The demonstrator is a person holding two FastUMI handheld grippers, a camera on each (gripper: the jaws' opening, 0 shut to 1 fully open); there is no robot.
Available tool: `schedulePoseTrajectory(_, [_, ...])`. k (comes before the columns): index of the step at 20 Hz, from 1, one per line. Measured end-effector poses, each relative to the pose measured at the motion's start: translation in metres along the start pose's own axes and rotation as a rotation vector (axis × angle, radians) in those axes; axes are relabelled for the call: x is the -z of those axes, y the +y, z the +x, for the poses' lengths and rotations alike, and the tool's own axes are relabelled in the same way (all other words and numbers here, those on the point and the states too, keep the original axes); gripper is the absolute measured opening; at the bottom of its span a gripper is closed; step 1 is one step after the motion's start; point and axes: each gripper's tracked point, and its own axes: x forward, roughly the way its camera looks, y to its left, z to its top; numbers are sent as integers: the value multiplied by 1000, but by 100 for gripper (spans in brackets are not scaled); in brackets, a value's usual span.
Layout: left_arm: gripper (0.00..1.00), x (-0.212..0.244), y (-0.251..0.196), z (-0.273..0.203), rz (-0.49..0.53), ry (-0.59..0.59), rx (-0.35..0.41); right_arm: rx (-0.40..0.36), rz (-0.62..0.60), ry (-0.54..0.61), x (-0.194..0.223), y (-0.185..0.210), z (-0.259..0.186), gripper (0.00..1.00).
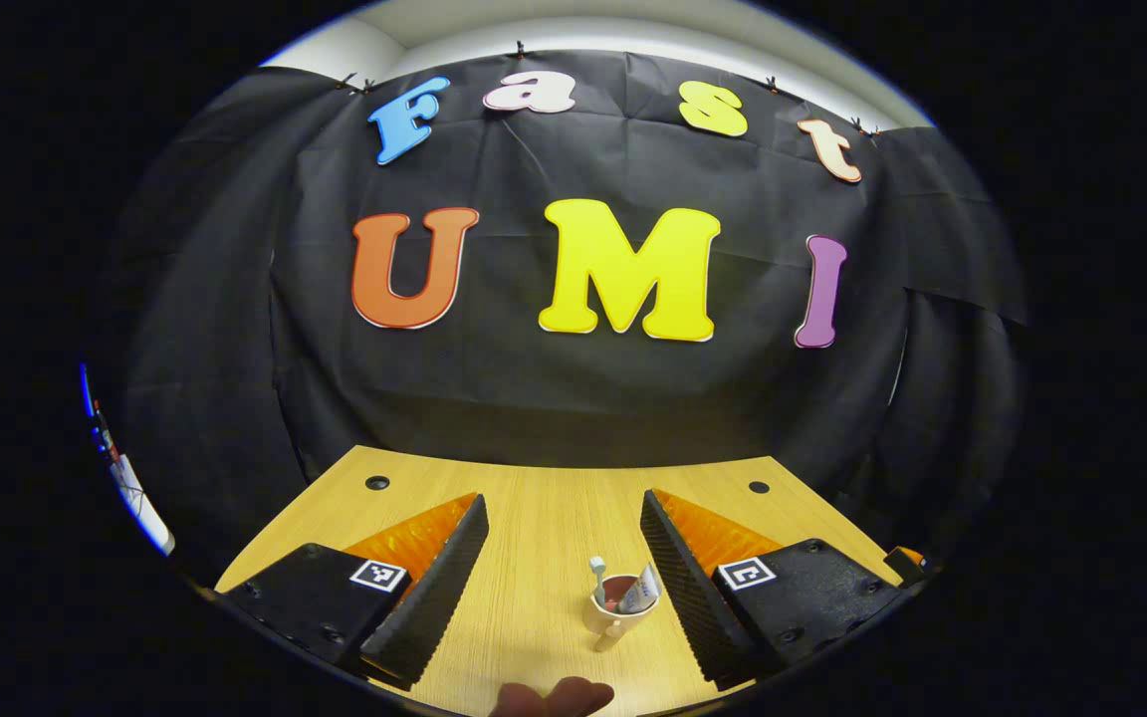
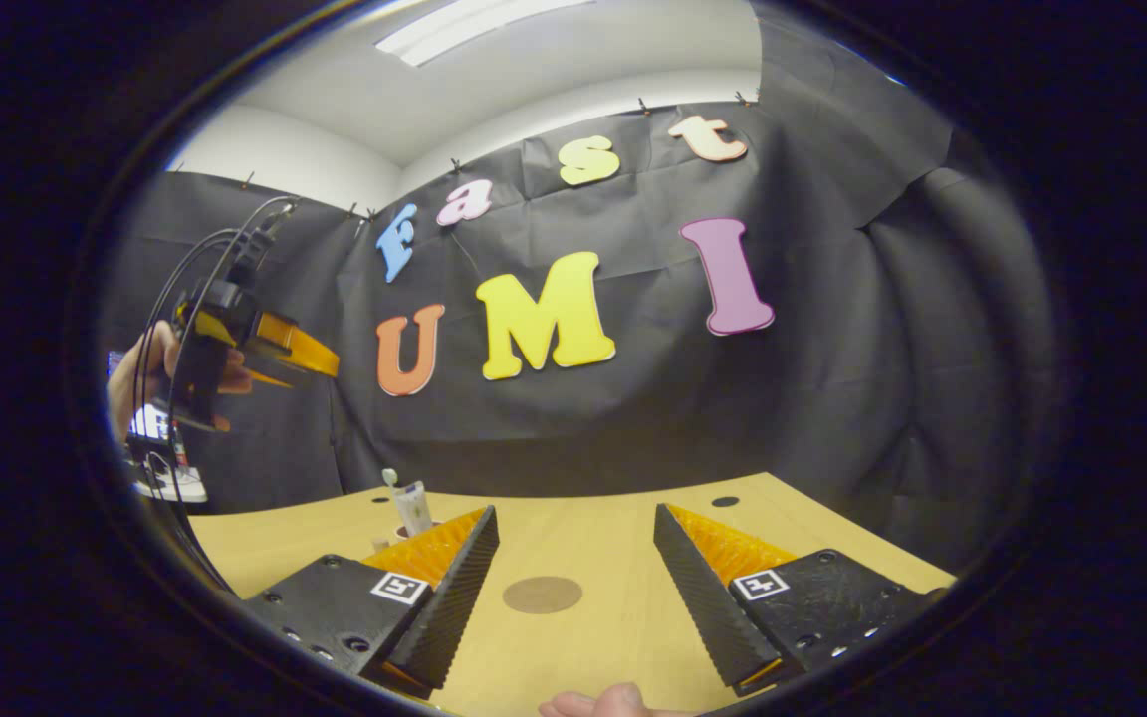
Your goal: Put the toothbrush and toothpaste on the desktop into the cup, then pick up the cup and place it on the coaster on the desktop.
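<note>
In the right gripper view the cup (image 2: 402, 531) is mostly hidden behind the near tongs' left finger (image 2: 444, 588), with just the toothbrush (image 2: 390, 479) head and toothpaste (image 2: 412, 506) top rising clear. In the left gripper view the toothbrush's bristles (image 1: 597, 568) are too small to make out. A hand (image 1: 554, 699) is cut off by the lower edge there, and the worktop's (image 1: 534, 538) near part runs out of sight.

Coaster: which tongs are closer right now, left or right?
Right. The right tongs hang open just above the coaster, which lies between the fingers. The left tongs are open over the cup, off to the side.
</note>
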Motion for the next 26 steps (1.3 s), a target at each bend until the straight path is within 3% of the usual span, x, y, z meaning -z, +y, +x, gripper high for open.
schedulePoseTrajectory(4, [98, 13, -15, 20, 46, 205, 51, 30, 52, 35, 3, -30, -26, 95])
schedulePoseTrajectory(5, [98, 27, -17, 25, 67, 286, 65, 45, 50, 30, 2, -35, -32, 91])
schedulePoseTrajectory(6, [98, 47, -21, 28, 92, 386, 78, 56, 41, 31, 5, -38, -38, 95])
schedulePoseTrajectory(10, [100, 133, -32, 18, 110, 787, 122, 27, 43, 56, 16, -31, -49, 95])
schedulePoseTrajectory(11, [99, 150, -30, 19, 167, 842, 115, 34, 52, 53, 16, -33, -51, 95])
schedulePoseTrajectory(13, [99, 179, -26, 19, 246, 924, 105, 41, 70, 46, 20, -32, -52, 95])
schedulePoseTrajectory(18, [98, 206, -53, 18, 252, 1048, 177, 58, 86, 87, 40, -36, -49, 95])
schedulePoseTrajectory(21, [98, 211, -60, 24, 242, 1094, 167, 68, 94, 95, 44, -42, -45, 91])
schedulePoseTrajectory(22, [98, 212, -60, 27, 248, 1103, 156, 79, 88, 90, 44, -46, -45, 95])
schedulePoseTrajectory(26, [98, 216, -71, 37, 248, 1167, 137, 87, 103, 78, 41, -50, -47, 95])
